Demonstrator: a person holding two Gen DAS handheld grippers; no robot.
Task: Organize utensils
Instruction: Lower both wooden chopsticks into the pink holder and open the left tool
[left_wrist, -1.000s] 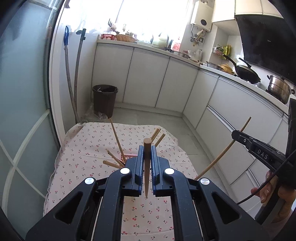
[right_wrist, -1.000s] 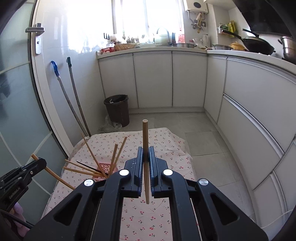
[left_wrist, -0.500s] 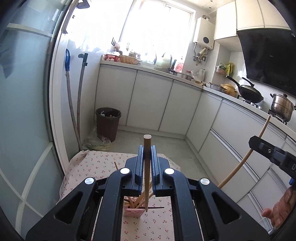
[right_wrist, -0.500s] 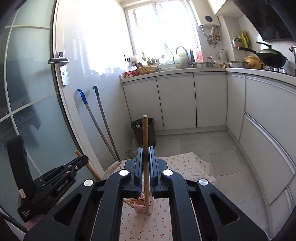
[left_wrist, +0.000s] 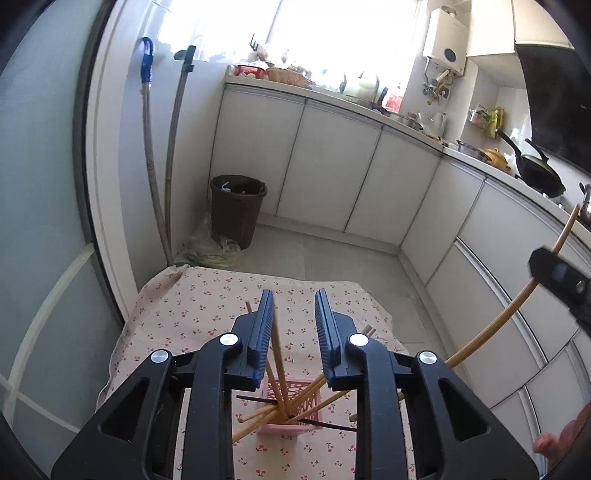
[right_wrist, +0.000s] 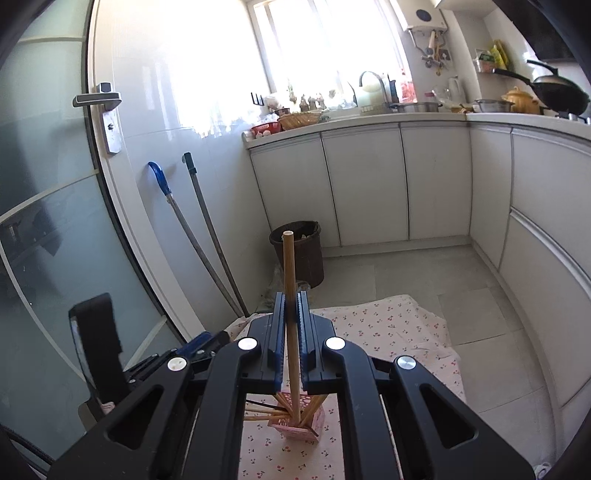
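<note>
1. Below both grippers, a small pink perforated plastic basket (left_wrist: 295, 404) stands on a cherry-print cloth-covered table (left_wrist: 184, 310), holding a loose bundle of light wooden chopsticks (left_wrist: 258, 419) that splay outward, along with a dark one.
2. Just opened, the left gripper (left_wrist: 294, 326) has its blue-padded jaws spread apart; one wooden chopstick (left_wrist: 277, 363) stands between them, leaning by the left pad with its lower end in the basket, and nothing is pinched.
3. Meanwhile the right gripper (right_wrist: 291, 328) is pressed tight on a long pale wooden chopstick (right_wrist: 289, 273), upright, its lower end reaching down to the basket (right_wrist: 301, 424).
4. Behind, a brown bin (left_wrist: 238, 206) sits by white cabinets (left_wrist: 325, 162).
</note>
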